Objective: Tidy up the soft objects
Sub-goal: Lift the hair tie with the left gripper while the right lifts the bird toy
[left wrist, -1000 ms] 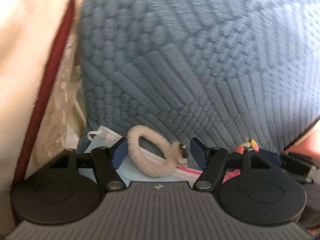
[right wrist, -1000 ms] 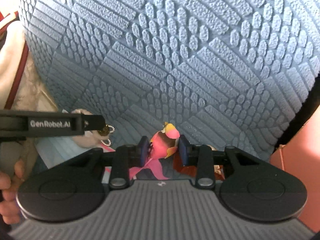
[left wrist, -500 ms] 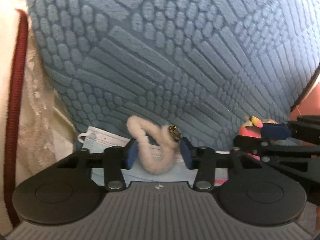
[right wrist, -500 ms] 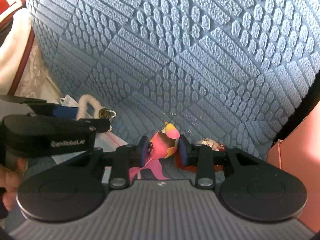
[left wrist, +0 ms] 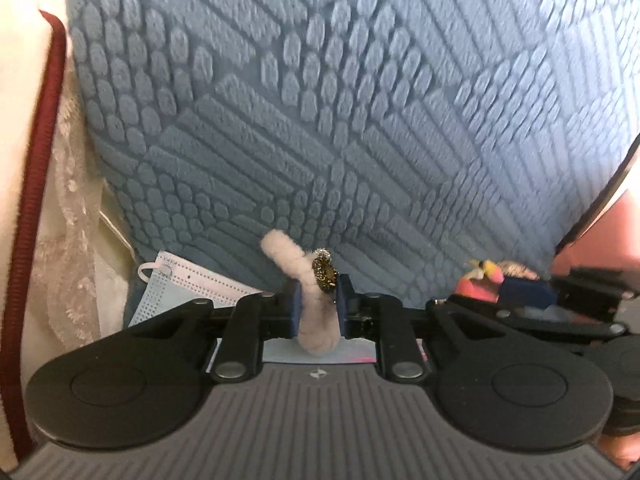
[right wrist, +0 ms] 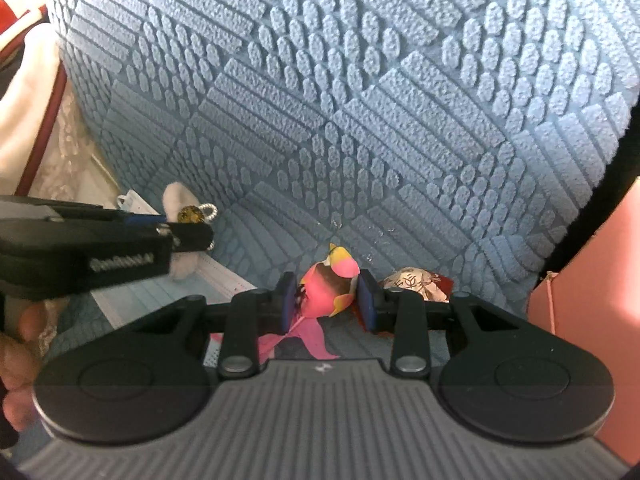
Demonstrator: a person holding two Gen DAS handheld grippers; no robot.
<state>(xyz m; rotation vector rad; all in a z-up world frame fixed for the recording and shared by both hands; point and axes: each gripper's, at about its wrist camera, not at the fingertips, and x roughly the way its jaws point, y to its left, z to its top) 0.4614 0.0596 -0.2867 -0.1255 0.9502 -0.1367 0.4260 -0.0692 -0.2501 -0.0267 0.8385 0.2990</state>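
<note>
A large blue cushion with a raised geometric weave (left wrist: 360,120) fills both views from nine to three o'clock, with a cream fabric piped in dark red (left wrist: 28,160) at its nine o'clock edge. Beneath it, at seven o'clock in the left wrist view, lies a pale blue pleated face mask (left wrist: 172,284). The left gripper (left wrist: 318,312) is clenched on a fluffy cream loop with a dark beaded charm (left wrist: 316,320), lifted just clear of the mask. The right gripper (right wrist: 327,300) grasps a pink and yellow soft toy (right wrist: 324,288); a crumpled patterned fabric pouch (right wrist: 412,282) rests at its three o'clock. Both pickups appear complete; the next move likely calls for carrying each item away without the trailing pink ribbon or loop snagging.
</note>
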